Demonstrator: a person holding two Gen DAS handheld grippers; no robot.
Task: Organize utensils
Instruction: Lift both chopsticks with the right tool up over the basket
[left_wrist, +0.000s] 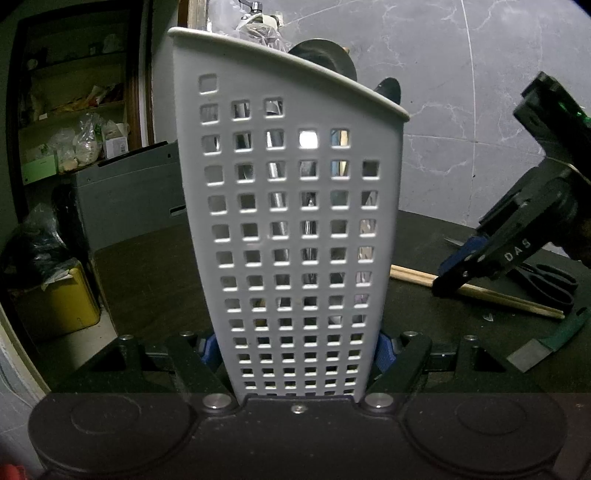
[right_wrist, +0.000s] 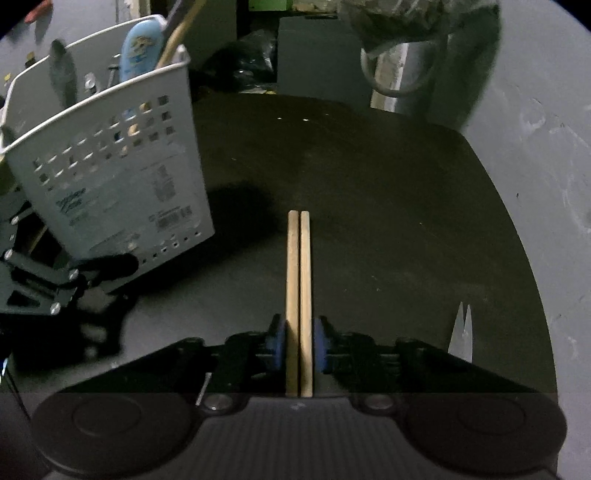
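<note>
My left gripper (left_wrist: 295, 350) is shut on the base of a white perforated utensil basket (left_wrist: 288, 221), its blue pads (left_wrist: 386, 352) pressing both sides. The basket (right_wrist: 110, 173) stands tilted on the black table and holds several utensils, among them a blue handle (right_wrist: 142, 48) and a wooden stick. A pair of wooden chopsticks (right_wrist: 299, 266) lies side by side on the table between the pads of my right gripper (right_wrist: 300, 343). Those pads sit very close on each side, with a thin dark gap on the right, so the jaws stand open. The left wrist view shows the right gripper (left_wrist: 448, 280) tipped down over the chopsticks (left_wrist: 517, 301).
Black-handled scissors (left_wrist: 546, 284) lie beyond the chopsticks, their blade tips (right_wrist: 461, 328) showing at the right. The round black table (right_wrist: 369, 166) ends close on the right above a grey marbled floor. A grey box (left_wrist: 125, 192), a yellow tin (left_wrist: 59, 299) and shelves stand behind.
</note>
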